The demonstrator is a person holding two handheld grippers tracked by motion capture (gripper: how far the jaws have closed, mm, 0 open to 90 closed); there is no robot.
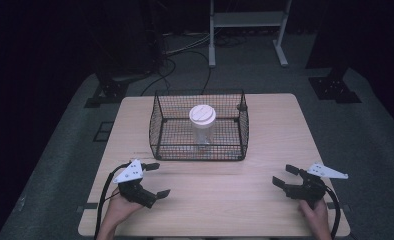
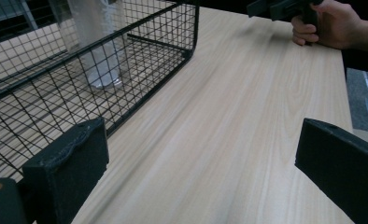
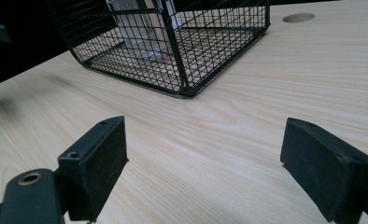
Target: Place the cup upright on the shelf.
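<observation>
A black wire basket (image 1: 157, 127) stands at the middle back of the wooden table (image 1: 275, 130). Inside it, upright, is a clear plastic cup with a white lid (image 1: 202, 115); the cup (image 2: 95, 42) shows through the mesh, and so does its base (image 3: 147, 32). My left gripper (image 1: 158, 180) is near the front left of the table, open and empty. My right gripper (image 1: 286, 175) is at the front right, open and empty too. Both sit in front of the basket, apart from it.
Bare tabletop lies between the two grippers and the basket (image 2: 140, 88). A small round hole (image 3: 298, 17) marks the table beyond the basket (image 3: 182, 65). Behind the table, stands and cables (image 1: 185, 50) rest on the dark floor.
</observation>
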